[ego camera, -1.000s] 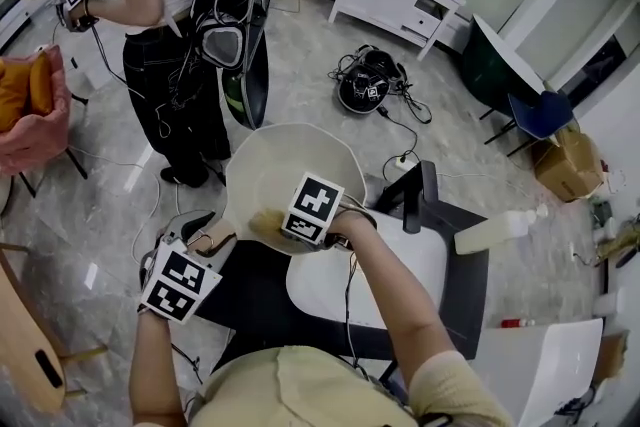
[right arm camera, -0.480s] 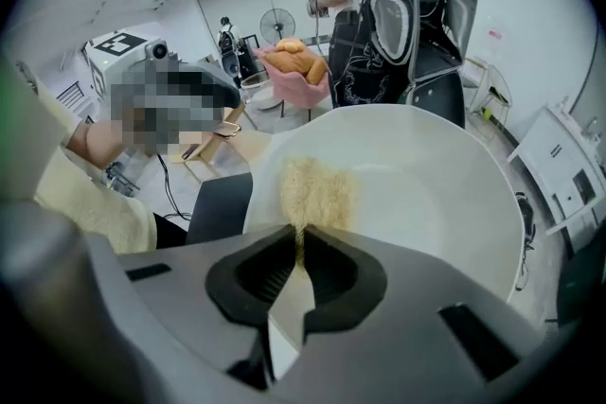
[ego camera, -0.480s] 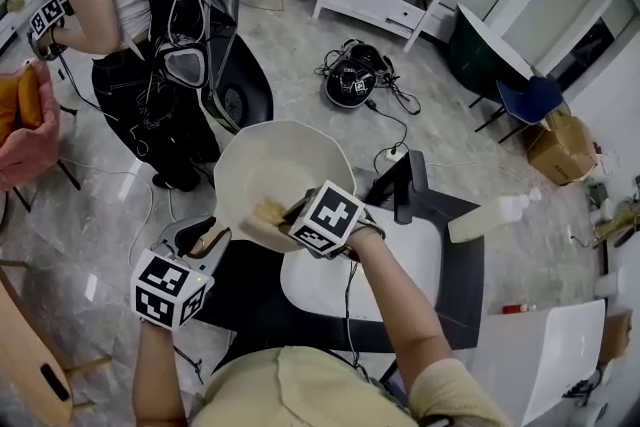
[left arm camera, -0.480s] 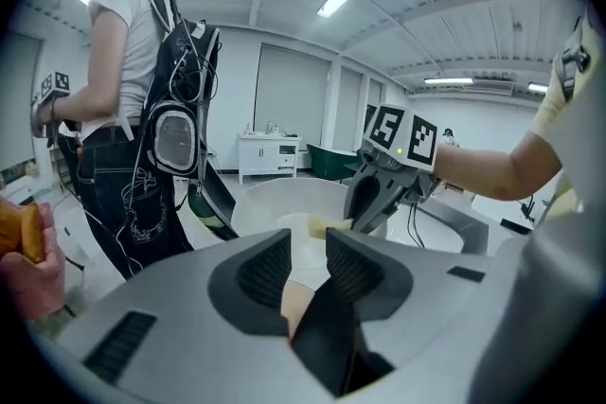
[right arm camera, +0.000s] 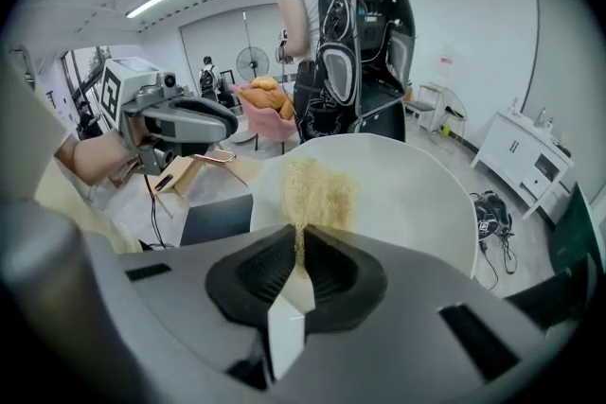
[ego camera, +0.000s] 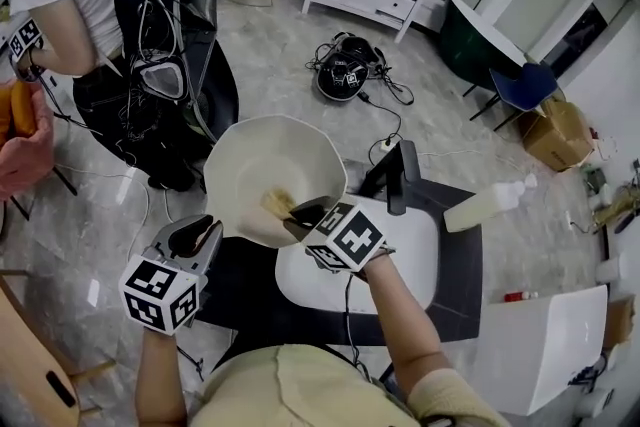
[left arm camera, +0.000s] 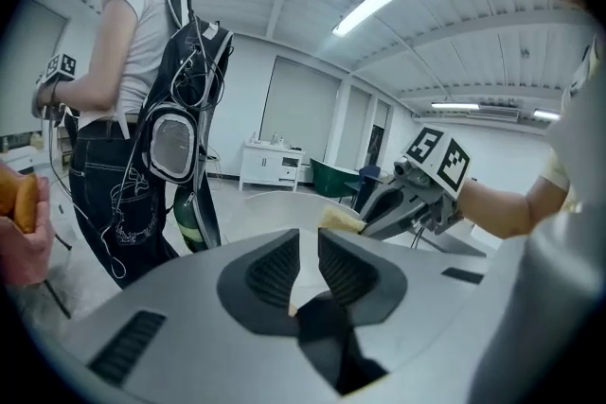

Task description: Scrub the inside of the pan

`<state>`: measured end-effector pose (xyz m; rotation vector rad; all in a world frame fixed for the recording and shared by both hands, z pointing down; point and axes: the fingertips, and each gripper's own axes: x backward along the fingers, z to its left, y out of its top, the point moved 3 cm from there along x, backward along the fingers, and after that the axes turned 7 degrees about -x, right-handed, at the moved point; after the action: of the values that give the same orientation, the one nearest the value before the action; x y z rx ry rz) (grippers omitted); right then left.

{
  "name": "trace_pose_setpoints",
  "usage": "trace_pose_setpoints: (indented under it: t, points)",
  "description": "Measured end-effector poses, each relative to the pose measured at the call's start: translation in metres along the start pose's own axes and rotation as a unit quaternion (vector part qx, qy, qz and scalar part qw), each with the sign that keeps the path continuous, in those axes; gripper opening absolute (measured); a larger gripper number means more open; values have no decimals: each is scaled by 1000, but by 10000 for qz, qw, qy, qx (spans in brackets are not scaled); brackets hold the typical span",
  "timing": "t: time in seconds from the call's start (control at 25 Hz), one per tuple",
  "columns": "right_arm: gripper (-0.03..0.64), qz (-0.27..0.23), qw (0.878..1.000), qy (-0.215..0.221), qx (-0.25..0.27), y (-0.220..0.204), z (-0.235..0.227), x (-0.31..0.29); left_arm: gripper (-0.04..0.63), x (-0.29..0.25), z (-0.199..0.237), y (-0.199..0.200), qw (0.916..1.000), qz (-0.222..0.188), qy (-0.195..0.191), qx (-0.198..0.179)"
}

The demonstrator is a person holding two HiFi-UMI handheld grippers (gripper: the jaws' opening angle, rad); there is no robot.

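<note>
Two hand-held grippers worked on the cream pan (ego camera: 262,165), which hung in the air just above the left rim of the white sink (ego camera: 412,257). The jaws of the left hand-held gripper (ego camera: 198,233) had just been closing on the pan's handle (left arm camera: 289,307). The right hand-held gripper (ego camera: 300,212) pinched a tan sponge (ego camera: 277,205) tight against the pan's inside.

Worn: pale yellow short-sleeved top (ego camera: 290,395), lower centre of head view. On left gripper (ego camera: 200,233), right gripper (ego camera: 291,208): grey moulded shells, black ribbed fingers (left arm camera: 270,268), white cubes (ego camera: 160,293) with black square markers. Along right forearm, thin dark cable (ego camera: 348,300).
</note>
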<state>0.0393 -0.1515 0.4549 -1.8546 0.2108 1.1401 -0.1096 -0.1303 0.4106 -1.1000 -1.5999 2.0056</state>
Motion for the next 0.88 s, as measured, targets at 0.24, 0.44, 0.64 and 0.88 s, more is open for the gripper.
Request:
trace_pose_setpoints:
  t: [0.24,0.44,0.64,0.88]
  points:
    - [40,-733,9959,-409,-346,-6,-3,23,60,4,-5,8,9983,-382,-131,431]
    - [40,-1384,9869,-589,-580,-9,-3,40,44,1,-12,10,9984,-440,-150,331]
    - [40,-1952,9756,-720,-703,-7,2,57,44,2,-14,14,9978,-508,-167,404]
    - [38,-2416,9618,-814,-995,-13,4,69,37,4,-15,18,9971,-663,105,354]
